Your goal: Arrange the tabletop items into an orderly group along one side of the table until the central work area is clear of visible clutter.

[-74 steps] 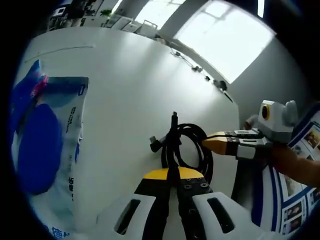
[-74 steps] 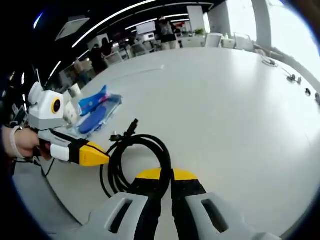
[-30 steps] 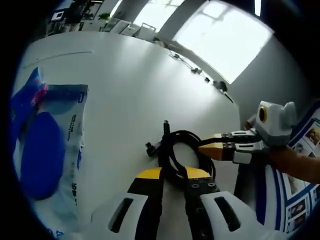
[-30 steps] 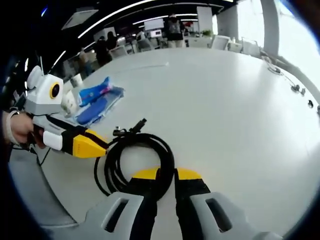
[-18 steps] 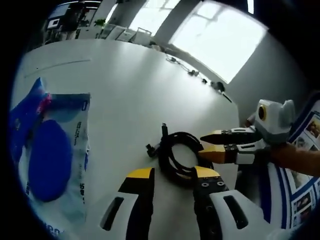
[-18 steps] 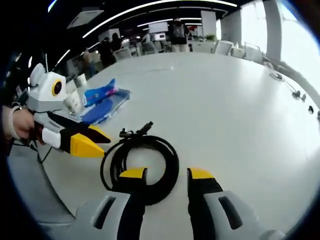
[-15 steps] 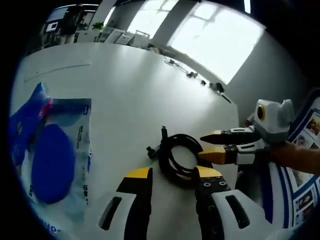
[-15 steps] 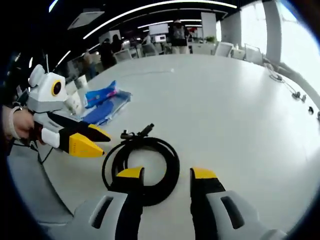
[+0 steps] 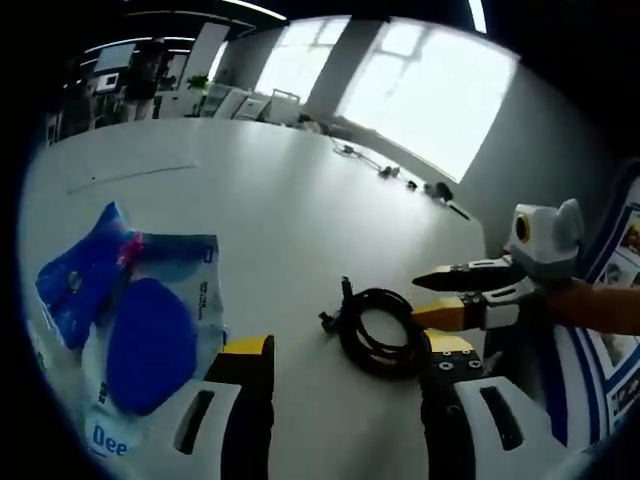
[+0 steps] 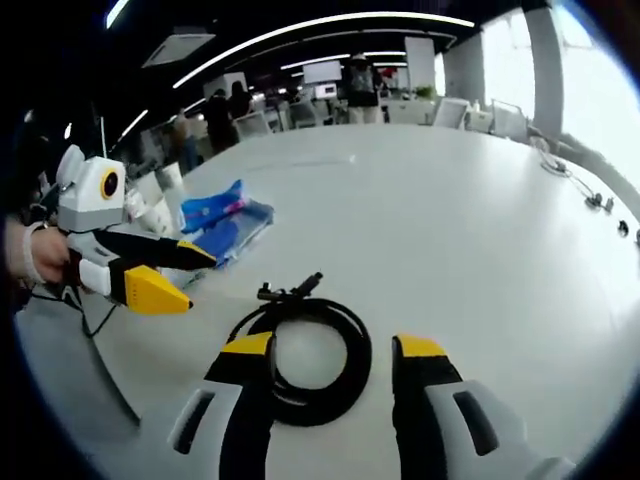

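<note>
Nearest in the right gripper view is the right gripper [image 10: 330,355]. Its two jaws stand wide apart and hold nothing. The black coiled cable [image 10: 308,358] lies flat on the white desk [image 10: 480,230] just in front of them, with part of the coil between the yellow tips. Nothing pinches it, so I think it has been put down here on purpose. Its plug ends [image 10: 290,290] poke out from the far side of the coil.

In the left gripper view, the left gripper [image 9: 345,350] is also open and empty. The cable [image 9: 383,330] sits ahead of its jaws, close to the right-hand one. The right gripper [image 9: 455,295] comes in from the right with its tips just beside the coil. The left gripper [image 10: 150,270] also shows at the left of the right gripper view, with its jaws spread.

A bit farther off is the clear plastic packet with blue things inside [image 9: 140,320]. It lies flat on the desk near the cable but not touching it. In the right gripper view the packet [image 10: 220,228] is beyond the left gripper. The two things lie fairly close along this side of the desk, and that looks like the tidy group the task wants.

Past them the wide middle of the desk is bare. Small cables and plugs [image 9: 400,175] lie along the far edge by the windows. I cannot tell what they are for.
</note>
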A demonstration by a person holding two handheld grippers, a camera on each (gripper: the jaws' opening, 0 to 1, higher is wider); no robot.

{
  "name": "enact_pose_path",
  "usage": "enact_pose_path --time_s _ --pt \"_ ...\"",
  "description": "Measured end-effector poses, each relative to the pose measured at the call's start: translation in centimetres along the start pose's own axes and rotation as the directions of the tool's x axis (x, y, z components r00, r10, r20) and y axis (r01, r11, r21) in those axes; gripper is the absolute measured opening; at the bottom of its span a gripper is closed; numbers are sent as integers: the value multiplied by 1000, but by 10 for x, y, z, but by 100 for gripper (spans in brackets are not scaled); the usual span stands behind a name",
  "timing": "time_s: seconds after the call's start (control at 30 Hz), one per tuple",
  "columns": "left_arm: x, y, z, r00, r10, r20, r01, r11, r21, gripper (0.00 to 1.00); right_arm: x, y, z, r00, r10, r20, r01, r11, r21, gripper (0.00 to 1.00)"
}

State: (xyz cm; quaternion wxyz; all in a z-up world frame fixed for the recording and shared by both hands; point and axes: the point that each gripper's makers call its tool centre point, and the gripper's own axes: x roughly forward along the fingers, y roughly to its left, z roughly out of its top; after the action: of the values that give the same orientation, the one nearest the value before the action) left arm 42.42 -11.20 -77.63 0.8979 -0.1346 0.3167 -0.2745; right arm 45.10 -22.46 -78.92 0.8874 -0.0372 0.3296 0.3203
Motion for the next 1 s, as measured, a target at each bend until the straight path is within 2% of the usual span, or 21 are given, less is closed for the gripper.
enact_pose_path --time_s 0.23,0.47,0.7,1.0 --pt "-17 12 7 998 41 43 -41 999 -6 55 -2 6 10 1000 3 11 -3 1000 -2 45" --pt "-34 34 12 992 108 72 -106 994 -36 54 -2 12 15 1000 16 19 -15 1000 -8 45" --pt "-52 55 24 978 173 116 -166 984 -64 53 2 17 24 999 30 24 -29 999 -20 44" --pt "-71 72 29 962 232 146 -220 971 -94 50 15 33 45 997 71 38 -68 996 -64 44"
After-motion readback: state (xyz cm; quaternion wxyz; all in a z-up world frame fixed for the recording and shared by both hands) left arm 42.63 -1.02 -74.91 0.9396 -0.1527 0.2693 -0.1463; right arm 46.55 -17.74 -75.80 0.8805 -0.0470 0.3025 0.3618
